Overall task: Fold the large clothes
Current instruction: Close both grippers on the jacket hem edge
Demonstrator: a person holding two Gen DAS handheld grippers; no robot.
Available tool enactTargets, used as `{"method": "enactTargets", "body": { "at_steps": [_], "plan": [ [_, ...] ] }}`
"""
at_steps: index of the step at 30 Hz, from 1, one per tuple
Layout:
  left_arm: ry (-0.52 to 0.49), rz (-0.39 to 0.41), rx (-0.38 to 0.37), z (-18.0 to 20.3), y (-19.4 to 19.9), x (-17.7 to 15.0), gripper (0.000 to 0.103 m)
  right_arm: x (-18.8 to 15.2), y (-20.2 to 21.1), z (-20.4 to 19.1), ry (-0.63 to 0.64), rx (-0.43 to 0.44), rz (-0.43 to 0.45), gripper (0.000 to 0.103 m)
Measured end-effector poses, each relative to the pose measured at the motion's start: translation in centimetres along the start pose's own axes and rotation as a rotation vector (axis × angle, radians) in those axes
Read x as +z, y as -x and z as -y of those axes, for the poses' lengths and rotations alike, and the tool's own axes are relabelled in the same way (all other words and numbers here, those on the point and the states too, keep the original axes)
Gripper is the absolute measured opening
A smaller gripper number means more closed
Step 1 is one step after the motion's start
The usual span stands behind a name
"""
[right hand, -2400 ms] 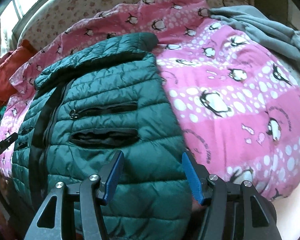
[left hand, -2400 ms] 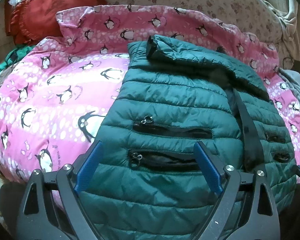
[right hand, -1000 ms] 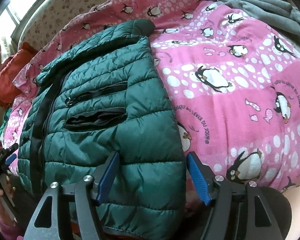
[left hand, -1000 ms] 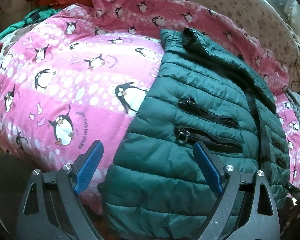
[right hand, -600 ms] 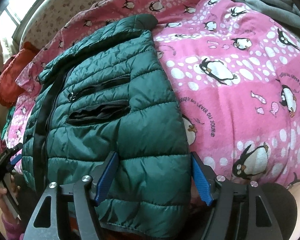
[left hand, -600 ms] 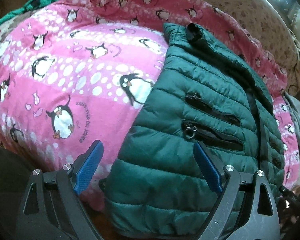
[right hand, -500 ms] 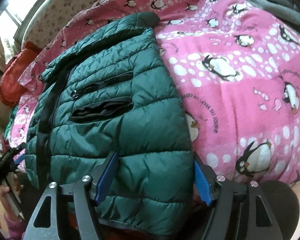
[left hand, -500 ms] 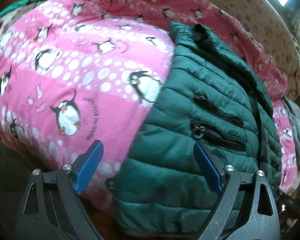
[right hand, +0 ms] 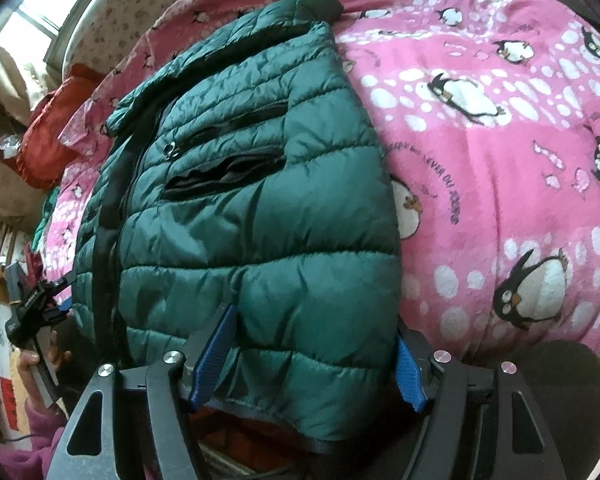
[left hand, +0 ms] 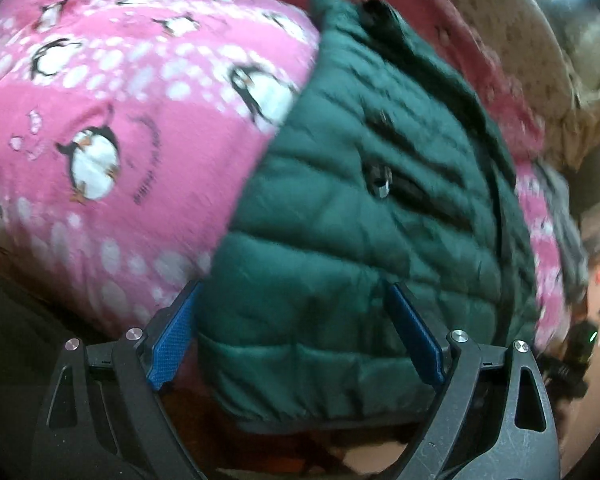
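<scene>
A dark green quilted puffer jacket (left hand: 360,208) lies front up on a pink penguin blanket (left hand: 100,120), its hem hanging over the near edge. My left gripper (left hand: 296,332) is open, its blue pads on either side of the jacket's lower left corner. In the right wrist view the jacket (right hand: 252,200) fills the middle; my right gripper (right hand: 312,356) is open around its lower right corner, the right pad partly hidden under the hem. The left gripper (right hand: 32,312) shows at the far left there, held by a hand.
A red cushion (right hand: 56,128) lies at the back left of the bed. Grey clothing (left hand: 560,208) lies at the blanket's right side. A floral sheet (right hand: 148,8) covers the bed beyond the blanket.
Both grippers have dropped toward the jacket's hem and moved outward to its lower corners. The left view has swung and blurred. The jacket has not moved.
</scene>
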State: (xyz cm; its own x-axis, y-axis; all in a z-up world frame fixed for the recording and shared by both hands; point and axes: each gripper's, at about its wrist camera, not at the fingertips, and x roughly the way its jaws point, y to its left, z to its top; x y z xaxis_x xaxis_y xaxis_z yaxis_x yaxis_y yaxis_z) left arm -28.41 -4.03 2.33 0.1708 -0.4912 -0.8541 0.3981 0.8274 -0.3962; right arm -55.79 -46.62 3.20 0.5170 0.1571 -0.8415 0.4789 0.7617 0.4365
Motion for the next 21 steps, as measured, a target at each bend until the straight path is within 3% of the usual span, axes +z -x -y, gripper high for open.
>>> {"method": "enactTargets", "body": {
  "at_steps": [2, 8, 17, 18, 20, 21],
  "plan": [
    [-0.028, 0.011, 0.014, 0.3, -0.1, -0.3, 0.091, -0.2, 0.2, -0.2, 0.01, 0.014, 0.012, 0.069],
    [0.028, 0.021, -0.006, -0.4, -0.1, -0.2, 0.091, -0.8, 0.3, -0.8, 0.077, 0.015, 0.029, 0.063],
    [0.014, 0.034, 0.028, 0.0, -0.2, -0.4, 0.092, -0.6, 0.0, -0.3, 0.038, 0.044, 0.046, 0.062],
    [0.014, 0.033, 0.028, 0.0, -0.2, -0.4, 0.092, -0.6, 0.1, -0.7, 0.06, 0.037, 0.05, 0.058],
    [0.012, 0.034, 0.031, 0.2, -0.3, -0.4, 0.092, -0.6, 0.5, -1.6, 0.104, 0.034, 0.064, 0.034],
    [0.01, 0.035, 0.033, 0.2, -0.3, -0.4, 0.092, -0.5, 0.9, -2.0, 0.12, 0.039, 0.075, 0.031]
  ]
}}
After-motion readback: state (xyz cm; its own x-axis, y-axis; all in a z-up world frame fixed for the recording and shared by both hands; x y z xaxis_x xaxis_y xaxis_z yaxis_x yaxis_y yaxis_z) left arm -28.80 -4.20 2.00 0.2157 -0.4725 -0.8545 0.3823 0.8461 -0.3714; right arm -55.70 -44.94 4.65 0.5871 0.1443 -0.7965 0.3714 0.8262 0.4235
